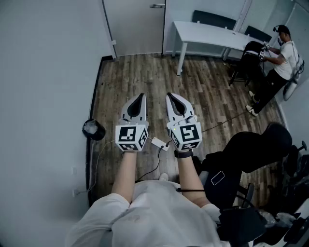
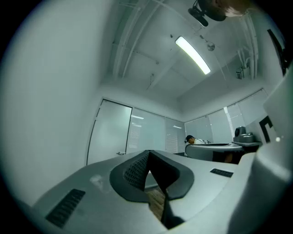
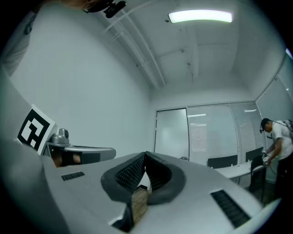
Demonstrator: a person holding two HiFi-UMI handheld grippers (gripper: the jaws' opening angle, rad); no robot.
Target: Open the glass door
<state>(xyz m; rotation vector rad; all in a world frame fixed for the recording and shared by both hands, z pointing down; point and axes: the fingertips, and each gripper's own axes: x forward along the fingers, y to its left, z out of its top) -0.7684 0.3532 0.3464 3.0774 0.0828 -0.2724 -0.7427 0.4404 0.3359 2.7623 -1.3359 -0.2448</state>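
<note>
**Hand-held grippers.** The left hand-held gripper (image 1: 139, 99) has its jaws fully together with nothing between them. The right hand-held gripper (image 1: 172, 99) is likewise closed and empty. The two are held side by side, close but not touching, with tips pointing to the far end of the room and roughly level.

**Arms.** Both bare forearms reach forward from a white shirt (image 1: 154, 217). A dark wristband (image 1: 183, 154) sits on the right wrist.

**Floor and room.**
- Below is a brown wood-plank floor (image 1: 207, 91).
- A small white box (image 1: 160, 143) with a trailing cable lies on the floor under the grippers.
- A round black object (image 1: 93, 129) sits against the plain white wall (image 1: 43, 72) at left.
- A black office chair (image 1: 251, 149) stands near right.
- A white worktop (image 1: 212, 33) stands far right with dark chairs behind it, and a second person (image 1: 280, 58) bends beside it.
- A long ceiling light (image 3: 200, 17) is lit.

**Task item.** The frosted glass door (image 1: 135, 26) stands at the far end, ahead of the grippers and well apart from them. It appears shut in a dark frame. A metal lever handle (image 1: 157, 6) is on its right edge. Glazed panels with blinds (image 3: 215, 132) continue to its right.
</note>
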